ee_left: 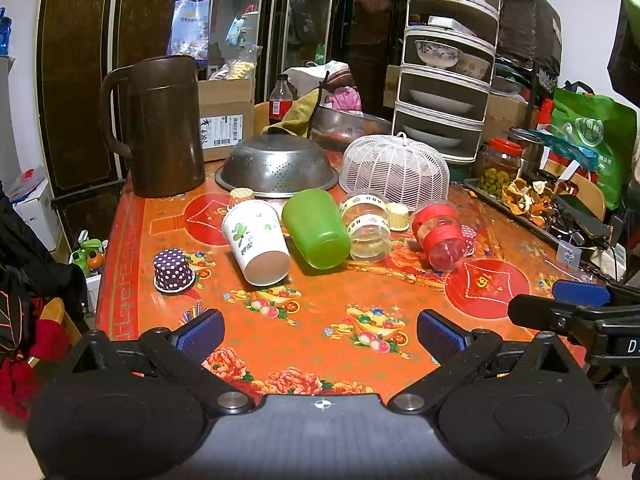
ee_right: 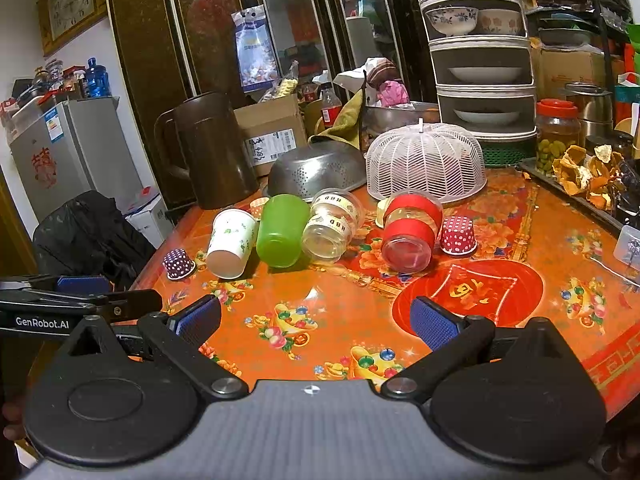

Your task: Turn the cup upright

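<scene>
Several cups lie on their sides in a row on the orange table: a white paper cup (ee_left: 256, 242) (ee_right: 231, 243), a green plastic cup (ee_left: 316, 229) (ee_right: 281, 230), a clear cup with yellow bands (ee_left: 367, 225) (ee_right: 331, 225) and a clear cup with red bands (ee_left: 439, 236) (ee_right: 410, 233). A purple dotted paper cup (ee_left: 173, 271) (ee_right: 179, 263) and a red dotted one (ee_right: 458, 235) stand upside down. My left gripper (ee_left: 320, 338) is open and empty, near the front edge. My right gripper (ee_right: 316, 326) is open and empty, also short of the cups; its fingers (ee_left: 580, 294) show at right in the left wrist view.
Behind the cups stand a brown jug (ee_left: 162, 126), an upturned steel colander (ee_left: 276, 166), a white mesh food cover (ee_left: 395, 168), a tiered dish rack (ee_left: 448, 76) and a pickle jar (ee_left: 500, 166). A tray of peels (ee_left: 528, 198) lies at the right edge.
</scene>
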A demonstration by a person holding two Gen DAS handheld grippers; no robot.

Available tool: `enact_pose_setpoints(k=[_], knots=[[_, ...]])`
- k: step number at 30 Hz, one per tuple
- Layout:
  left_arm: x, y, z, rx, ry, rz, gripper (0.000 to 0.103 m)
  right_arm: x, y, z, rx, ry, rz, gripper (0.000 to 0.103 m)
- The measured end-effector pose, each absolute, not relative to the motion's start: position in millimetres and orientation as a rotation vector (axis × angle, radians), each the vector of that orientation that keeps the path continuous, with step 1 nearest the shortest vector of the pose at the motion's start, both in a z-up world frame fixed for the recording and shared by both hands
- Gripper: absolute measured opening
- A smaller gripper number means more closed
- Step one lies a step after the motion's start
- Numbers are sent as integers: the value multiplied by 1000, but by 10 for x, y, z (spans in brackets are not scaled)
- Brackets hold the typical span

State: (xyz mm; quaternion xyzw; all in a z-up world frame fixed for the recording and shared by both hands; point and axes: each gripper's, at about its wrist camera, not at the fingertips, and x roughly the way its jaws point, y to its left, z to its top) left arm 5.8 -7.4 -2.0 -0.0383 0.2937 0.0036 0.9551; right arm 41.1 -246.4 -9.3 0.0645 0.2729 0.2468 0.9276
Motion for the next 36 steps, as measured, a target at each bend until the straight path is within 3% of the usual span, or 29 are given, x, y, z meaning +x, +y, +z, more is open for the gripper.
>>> enact_pose_setpoints(k=[28,36], knots=[[220,89,-96,-98,616,0,103,591,-2376,-146,155,590,509,102],[186,153,-165,-136,625,-22,103,1407,-2155,42,307,695,521,102]])
